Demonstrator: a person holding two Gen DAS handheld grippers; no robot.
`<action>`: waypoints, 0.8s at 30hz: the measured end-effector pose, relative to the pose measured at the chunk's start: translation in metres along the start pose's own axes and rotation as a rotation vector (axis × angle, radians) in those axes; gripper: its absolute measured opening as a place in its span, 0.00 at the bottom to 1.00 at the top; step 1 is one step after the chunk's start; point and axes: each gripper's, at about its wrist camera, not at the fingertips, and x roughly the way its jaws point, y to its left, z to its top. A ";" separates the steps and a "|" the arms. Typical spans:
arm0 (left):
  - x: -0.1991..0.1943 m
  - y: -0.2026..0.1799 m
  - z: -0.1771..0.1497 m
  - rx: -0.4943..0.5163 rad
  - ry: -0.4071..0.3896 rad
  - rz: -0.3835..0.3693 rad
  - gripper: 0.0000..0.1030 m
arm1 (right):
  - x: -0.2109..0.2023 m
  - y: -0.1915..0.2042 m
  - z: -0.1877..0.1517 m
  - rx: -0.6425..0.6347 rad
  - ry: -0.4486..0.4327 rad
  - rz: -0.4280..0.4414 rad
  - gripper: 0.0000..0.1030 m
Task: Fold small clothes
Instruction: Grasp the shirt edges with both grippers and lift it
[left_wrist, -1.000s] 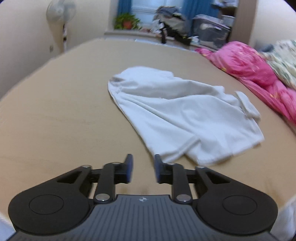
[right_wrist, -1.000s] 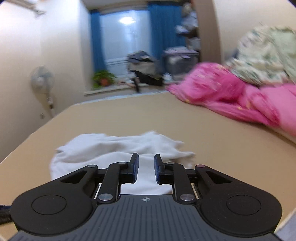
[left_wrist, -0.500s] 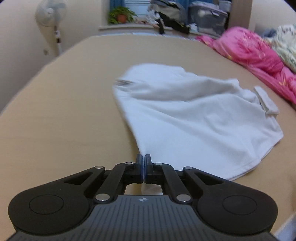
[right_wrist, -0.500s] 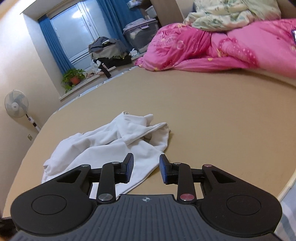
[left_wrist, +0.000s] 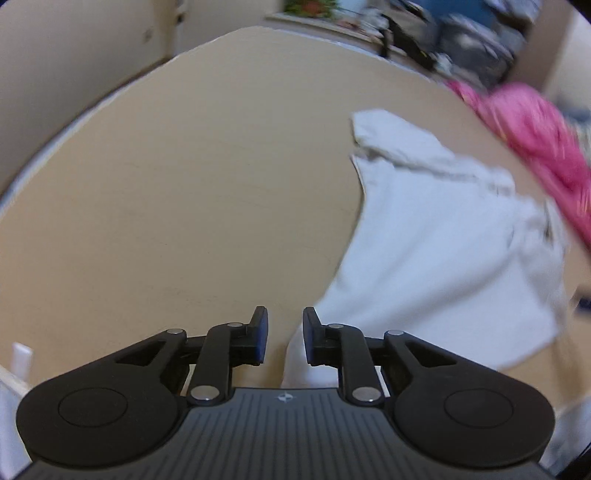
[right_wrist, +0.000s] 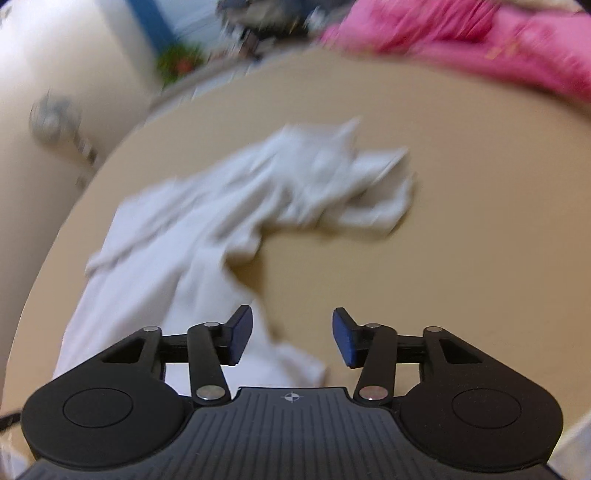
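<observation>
Tan and bare for the most part, the surface (left_wrist: 155, 206) carries one white garment (left_wrist: 436, 236), and both views are smeared by motion. Nearest the cameras, the left tongs (left_wrist: 285, 336) stand a little spread with nothing between them; a near corner of the cloth lies just under and beside their right finger, though whether it touches cannot be told. The right tongs (right_wrist: 292, 338) are spread wide over bare tan, gripping nothing, with the garment's near edge just to their left.

Beyond them the garment sprawls crumpled, not yet folded: no clean crease or stacked layers show, so by my reading the folding is barely begun and the cloth must first be spread flat. In the right wrist view its long axis runs from near left up toward far right, ending in bunched, rumpled cloth (right_wrist: 369, 184) at the far end.

Farther off lies pink bedding (left_wrist: 532, 136), then a window ledge with a plant (right_wrist: 181, 62).
</observation>
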 end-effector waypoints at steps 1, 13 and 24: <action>0.002 0.003 0.004 -0.018 0.001 -0.021 0.26 | 0.009 0.007 -0.003 -0.034 0.016 -0.016 0.50; 0.036 -0.019 -0.001 0.120 0.107 0.002 0.04 | 0.040 0.015 -0.014 -0.104 0.013 -0.059 0.06; -0.063 0.010 -0.049 0.192 0.080 0.008 0.00 | -0.129 -0.070 -0.058 0.116 -0.196 0.194 0.03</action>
